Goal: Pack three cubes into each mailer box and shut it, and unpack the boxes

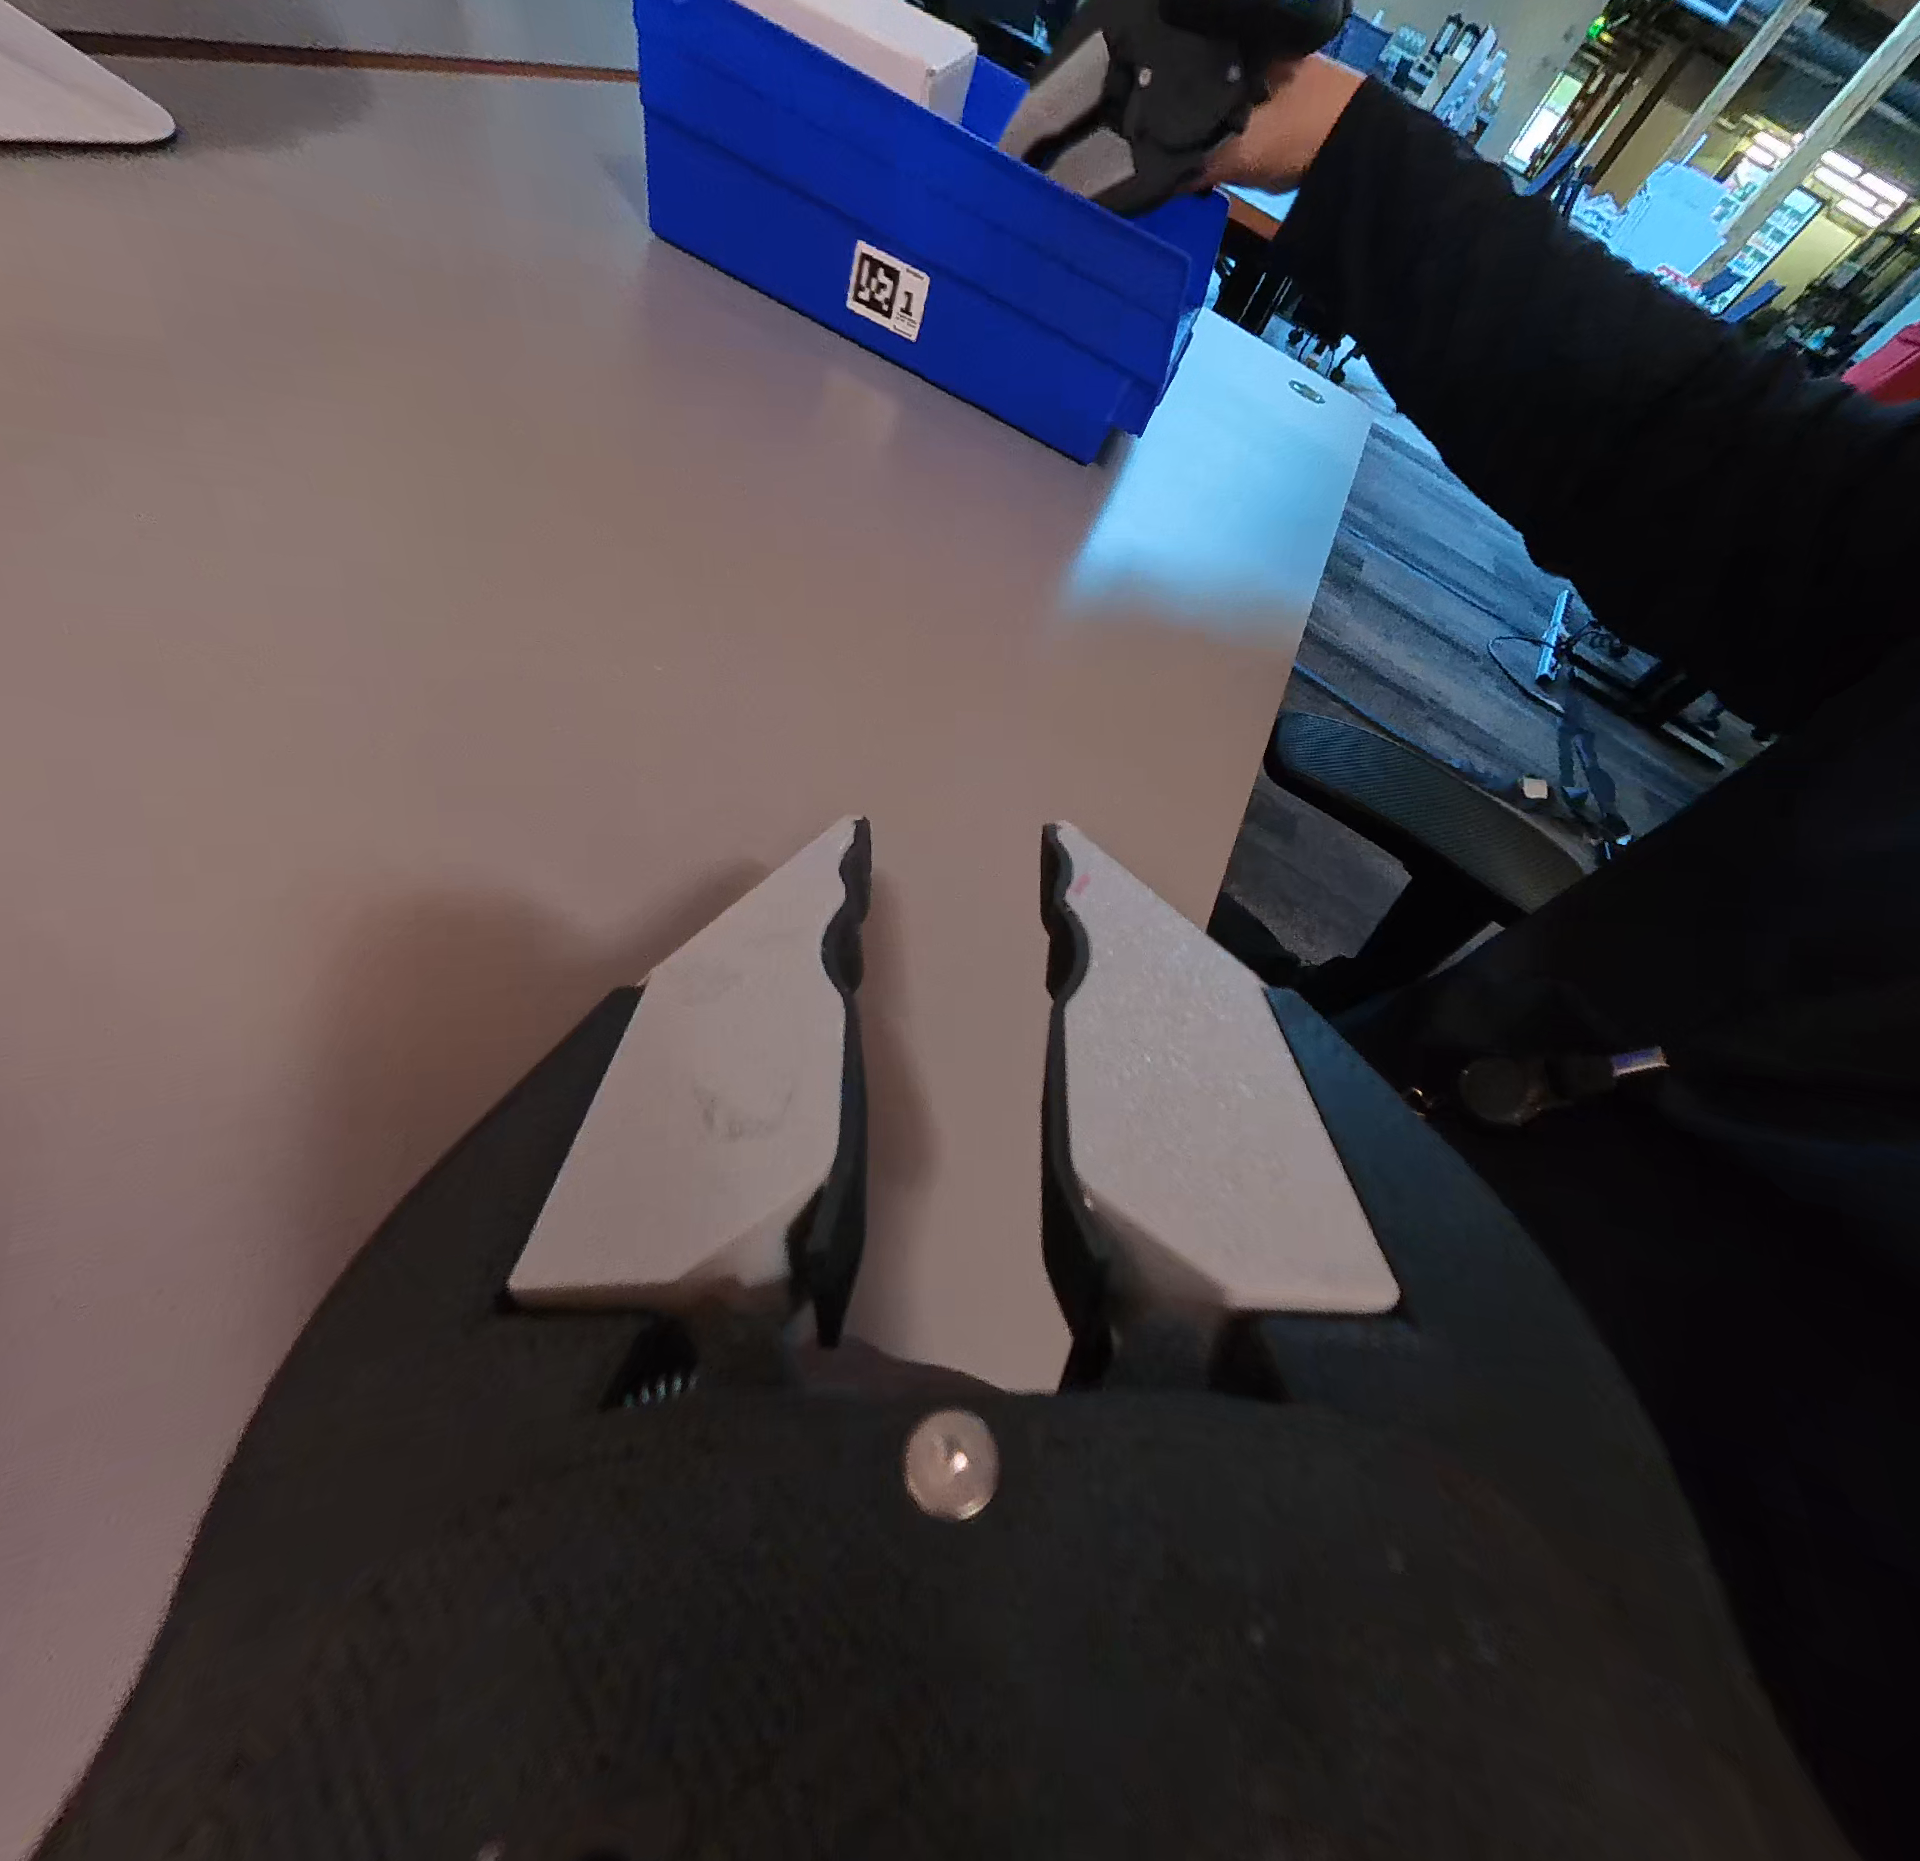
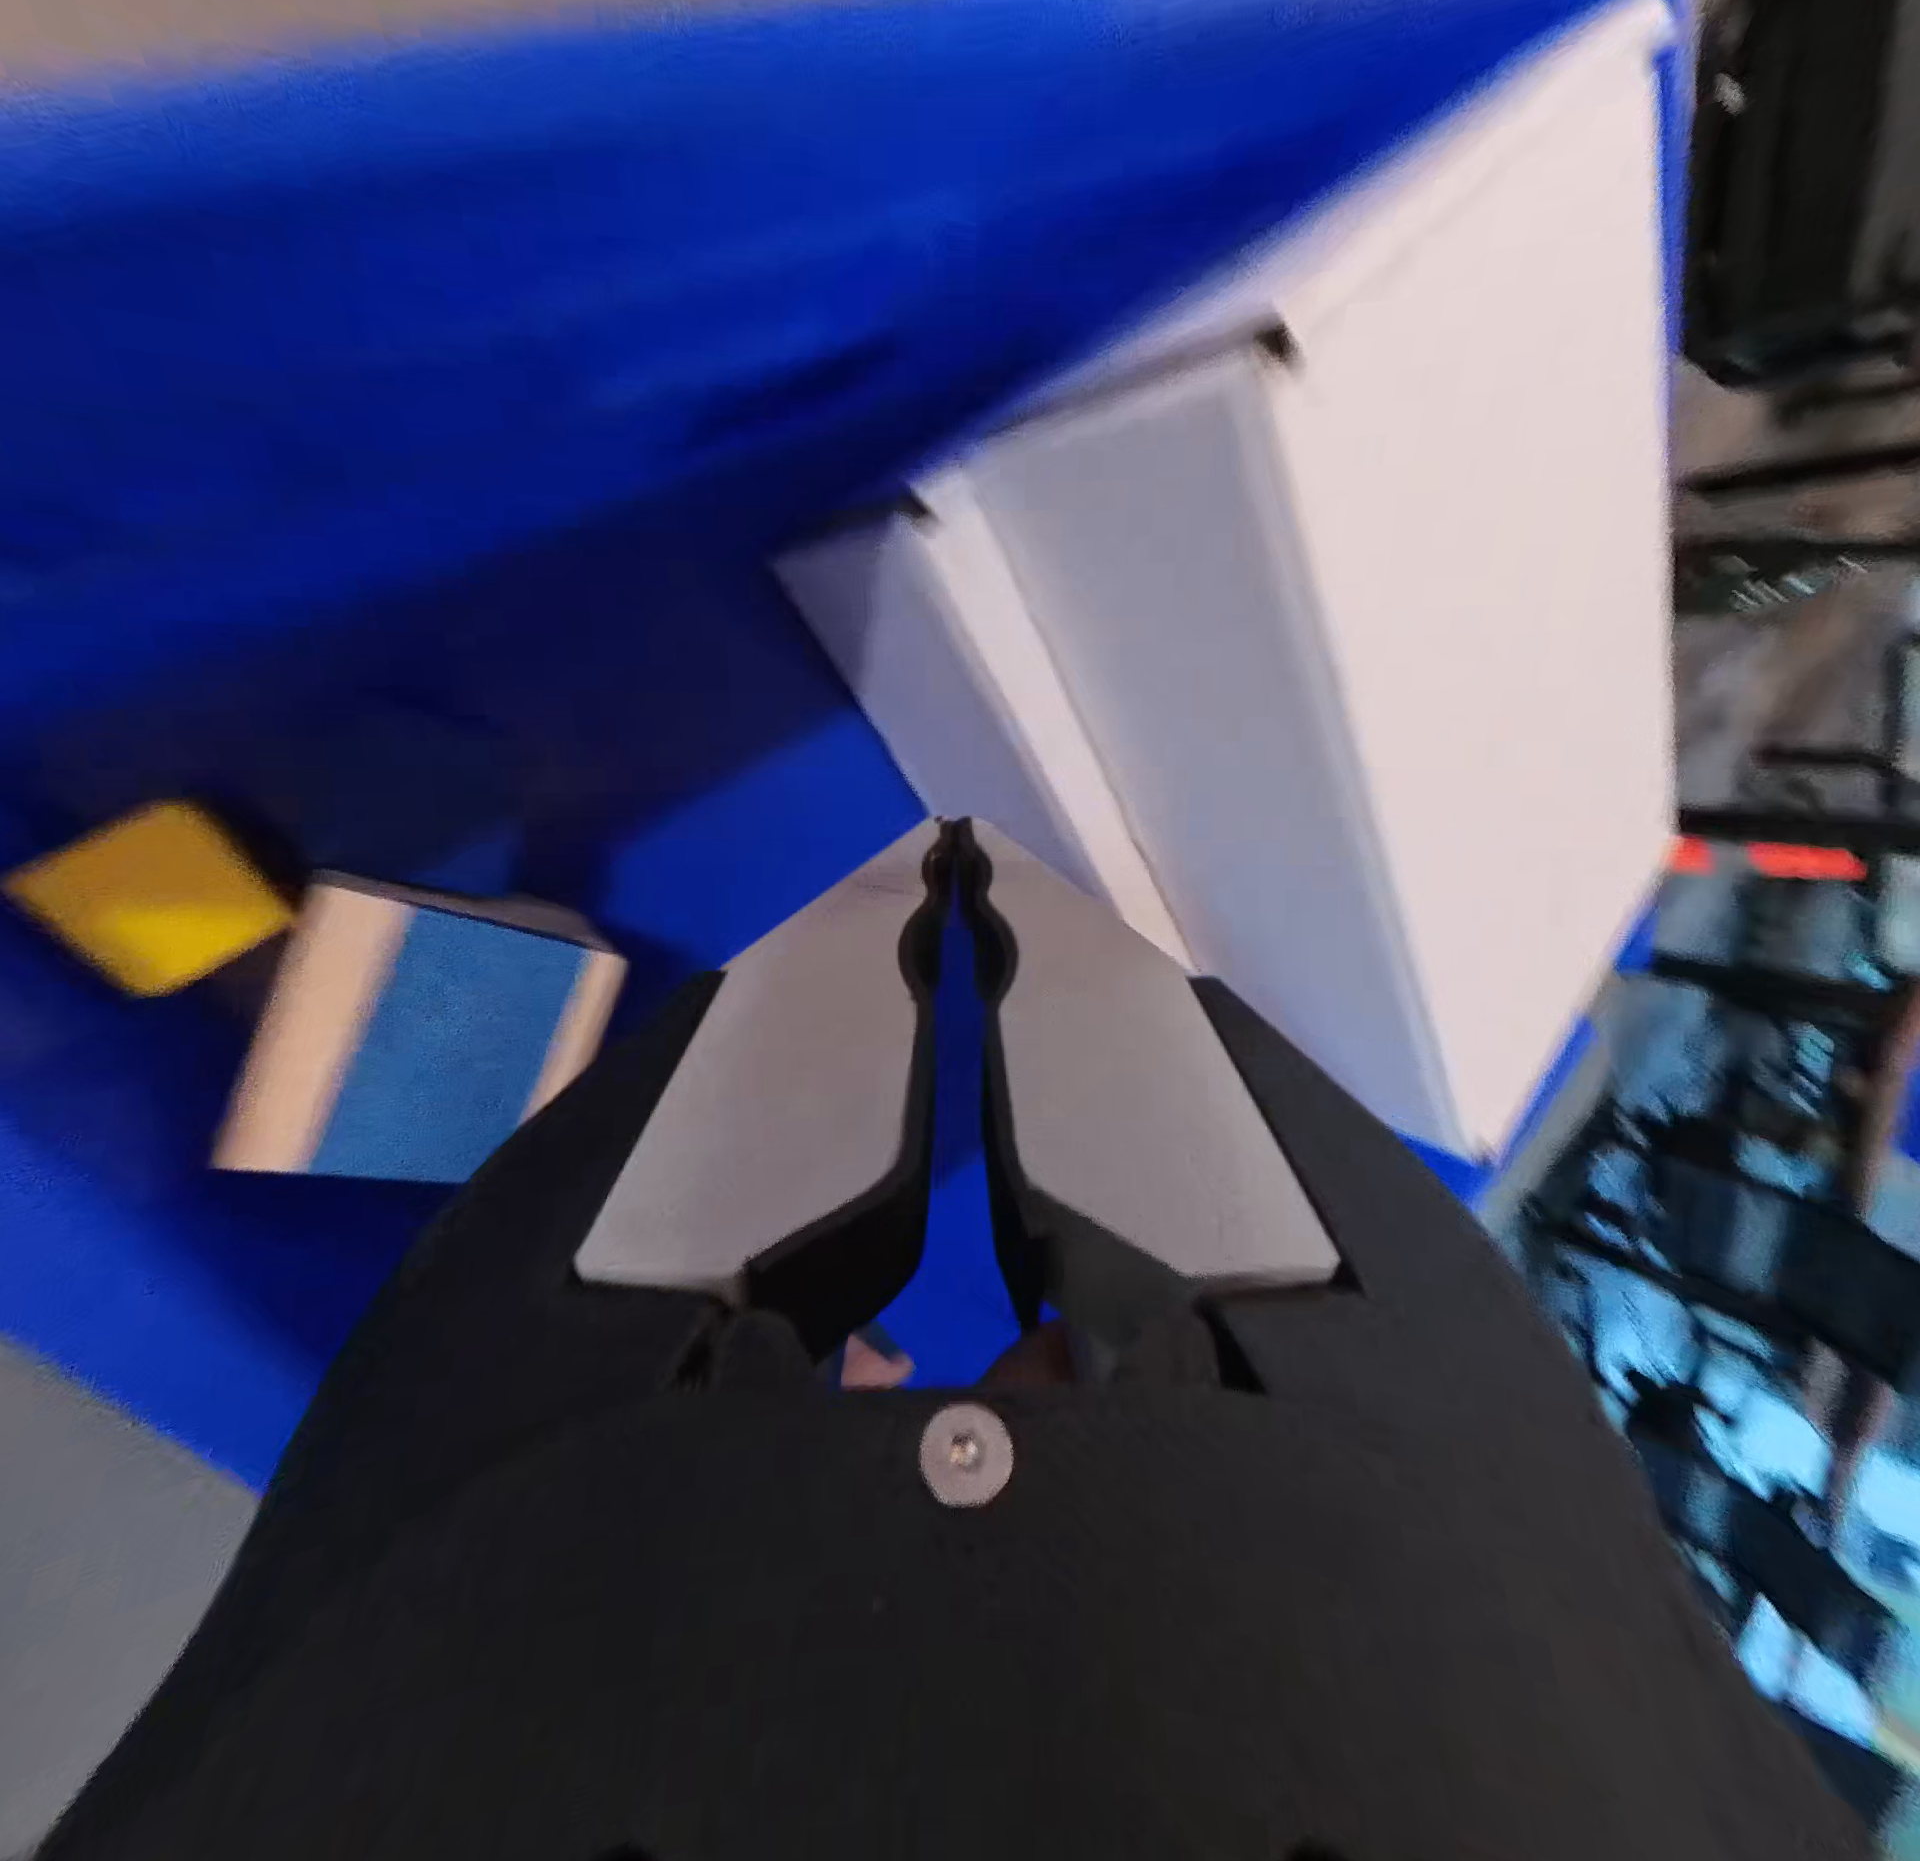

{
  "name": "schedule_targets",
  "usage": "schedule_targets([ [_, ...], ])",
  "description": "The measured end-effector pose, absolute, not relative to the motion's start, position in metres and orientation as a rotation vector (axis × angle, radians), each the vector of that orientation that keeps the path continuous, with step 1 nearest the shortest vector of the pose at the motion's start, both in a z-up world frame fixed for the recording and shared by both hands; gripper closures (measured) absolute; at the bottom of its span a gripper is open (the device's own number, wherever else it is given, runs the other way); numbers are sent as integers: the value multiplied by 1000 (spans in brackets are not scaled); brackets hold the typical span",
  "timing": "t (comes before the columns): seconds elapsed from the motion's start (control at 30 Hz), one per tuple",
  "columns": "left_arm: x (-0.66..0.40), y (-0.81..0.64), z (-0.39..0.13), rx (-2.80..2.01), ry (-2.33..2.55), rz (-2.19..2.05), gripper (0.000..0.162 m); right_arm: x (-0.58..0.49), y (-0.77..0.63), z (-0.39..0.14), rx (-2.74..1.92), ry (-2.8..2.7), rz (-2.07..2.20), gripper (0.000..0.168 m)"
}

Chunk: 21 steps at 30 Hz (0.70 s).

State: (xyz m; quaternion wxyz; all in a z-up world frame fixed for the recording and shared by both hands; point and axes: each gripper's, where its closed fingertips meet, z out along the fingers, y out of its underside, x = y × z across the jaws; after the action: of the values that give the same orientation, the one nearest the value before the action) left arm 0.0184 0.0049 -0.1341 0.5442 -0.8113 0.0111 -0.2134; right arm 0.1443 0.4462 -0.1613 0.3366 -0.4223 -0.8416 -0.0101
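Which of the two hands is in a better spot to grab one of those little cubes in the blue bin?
The right gripper. It is already inside the blue bin, beside the white mailer box, with the blue cube and yellow cube close by. The left gripper hangs open over bare table, away from the bin.

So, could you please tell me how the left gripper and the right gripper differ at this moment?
The left gripper is open with a clear gap; the right gripper is shut, tips touching, holding nothing. The left one hovers over the bare grey table; the right one reaches into the blue bin beside the white mailer box. Both have grey fingers and black bodies.
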Motion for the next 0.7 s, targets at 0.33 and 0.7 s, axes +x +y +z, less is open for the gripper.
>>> schedule_targets([
  [0.33, 10, 4, -129, -1912, -34, -487, 129, 102, 428, -169, -1172, -2057, 67, 168],
  [0.7, -43, -40, -71, -1833, -234, -14, 105, 212, 367, -109, -1421, -1550, 487, 101],
])
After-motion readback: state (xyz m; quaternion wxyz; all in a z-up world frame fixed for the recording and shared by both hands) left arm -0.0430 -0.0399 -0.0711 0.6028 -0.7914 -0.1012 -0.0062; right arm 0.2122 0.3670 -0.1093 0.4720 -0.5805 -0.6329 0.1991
